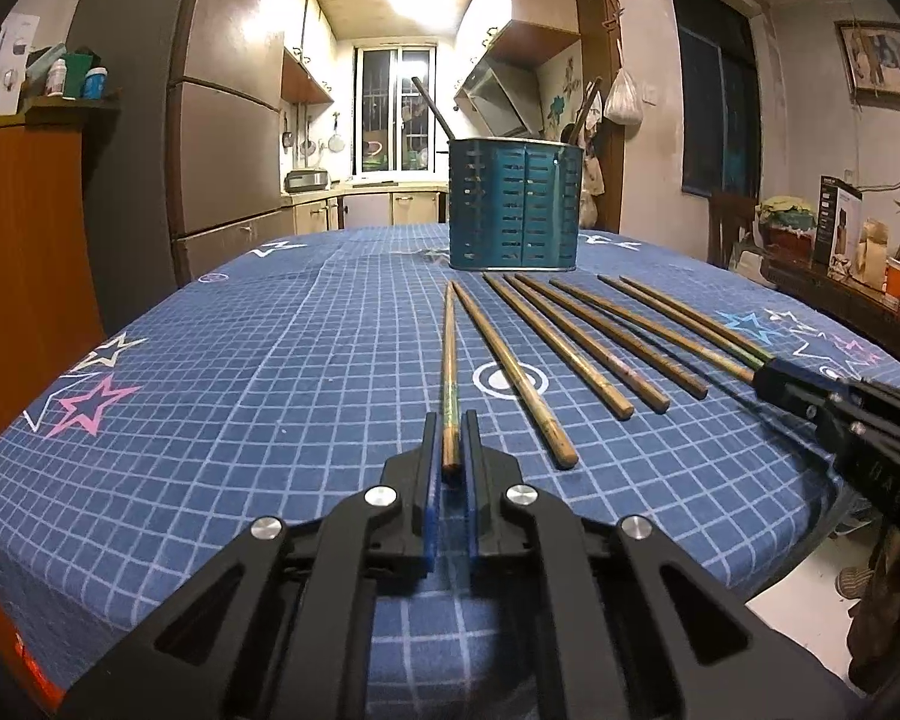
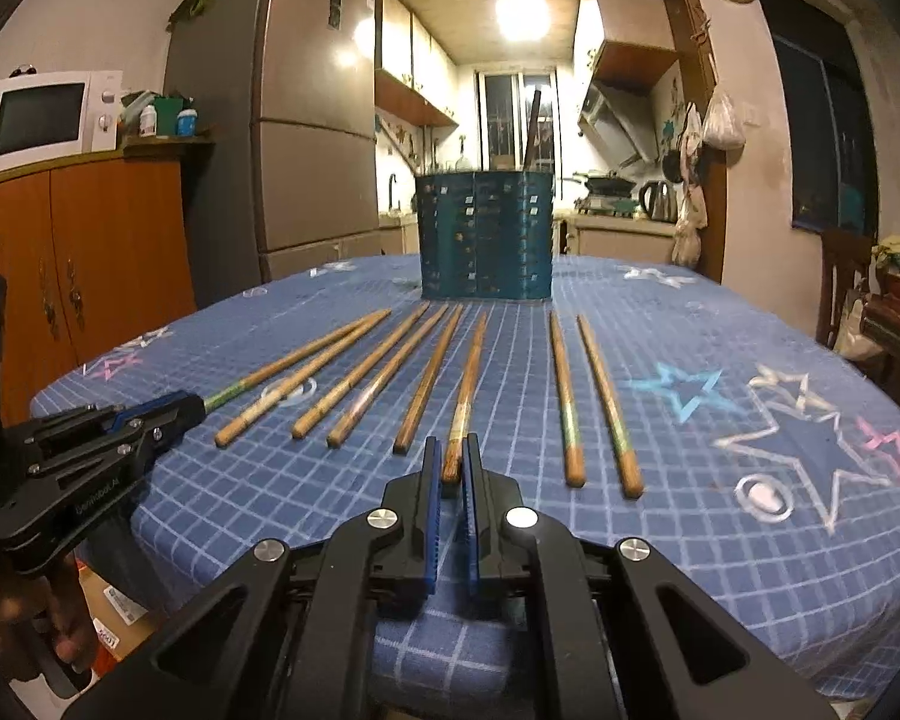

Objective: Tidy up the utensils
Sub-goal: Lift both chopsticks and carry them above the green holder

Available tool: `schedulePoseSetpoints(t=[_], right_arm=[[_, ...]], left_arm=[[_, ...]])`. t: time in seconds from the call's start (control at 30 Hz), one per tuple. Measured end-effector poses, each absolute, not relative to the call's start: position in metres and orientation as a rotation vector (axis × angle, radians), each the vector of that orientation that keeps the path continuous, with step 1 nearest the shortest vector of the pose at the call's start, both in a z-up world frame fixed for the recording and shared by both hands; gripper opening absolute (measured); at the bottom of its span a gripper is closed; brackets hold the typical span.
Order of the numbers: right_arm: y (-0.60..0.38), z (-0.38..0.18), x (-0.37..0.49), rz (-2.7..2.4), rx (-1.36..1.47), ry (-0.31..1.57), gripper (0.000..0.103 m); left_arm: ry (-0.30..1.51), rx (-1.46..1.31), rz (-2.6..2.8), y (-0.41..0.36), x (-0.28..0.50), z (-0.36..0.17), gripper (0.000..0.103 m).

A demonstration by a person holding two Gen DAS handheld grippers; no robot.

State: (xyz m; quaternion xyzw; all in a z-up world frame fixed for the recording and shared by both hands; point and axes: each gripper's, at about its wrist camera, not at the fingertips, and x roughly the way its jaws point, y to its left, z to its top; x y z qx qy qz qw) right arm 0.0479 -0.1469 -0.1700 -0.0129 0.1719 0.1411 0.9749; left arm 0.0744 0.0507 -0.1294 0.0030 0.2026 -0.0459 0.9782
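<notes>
Several wooden chopsticks lie side by side on the blue grid tablecloth, pointing at a teal slotted utensil holder at the table's far side, also in the right wrist view. My left gripper is shut on the near end of the leftmost chopstick. It shows at the left of the right wrist view. My right gripper is shut on the near end of another chopstick. It shows at the right of the left wrist view.
One dark utensil stands in the holder. A wooden cabinet with a microwave and a fridge stand left of the table. A side table with bottles and boxes and a chair stand to the right.
</notes>
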Motion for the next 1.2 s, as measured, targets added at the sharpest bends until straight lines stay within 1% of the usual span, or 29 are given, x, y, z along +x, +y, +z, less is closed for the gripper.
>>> schedulePoseSetpoints(t=[0.2,0.4,0.5,0.6,0.7,0.8,0.97,1.2], right_arm=[[-0.151,-0.143,0.035,0.277,-0.048,0.269,0.008],[-0.152,-0.089,0.03,0.293,-0.109,0.136,0.008],[-0.153,-0.053,0.046,0.325,-0.123,0.084,0.007],[-0.156,-0.02,0.068,0.351,-0.117,0.063,0.008],[-0.163,0.004,0.087,0.382,-0.092,0.074,0.007],[-0.172,0.025,0.108,0.402,-0.057,0.096,0.007],[-0.179,0.045,0.125,0.422,-0.017,0.113,0.008],[-0.178,0.07,0.14,0.424,-0.014,0.077,0.007]], left_arm=[[0.331,-0.006,-0.09,0.057,0.064,-0.099,0.005],[0.154,0.014,-0.096,0.062,0.069,-0.031,0.005],[0.052,0.034,-0.108,0.061,0.087,0.016,0.005],[0.02,0.042,-0.136,0.058,0.109,0.052,0.005],[0.017,0.032,-0.159,0.057,0.127,0.075,0.005],[0.022,0.025,-0.17,0.056,0.135,0.087,0.005],[0.02,0.02,-0.182,0.056,0.143,0.099,0.005],[0.032,-0.003,-0.212,0.049,0.159,0.112,0.005]])
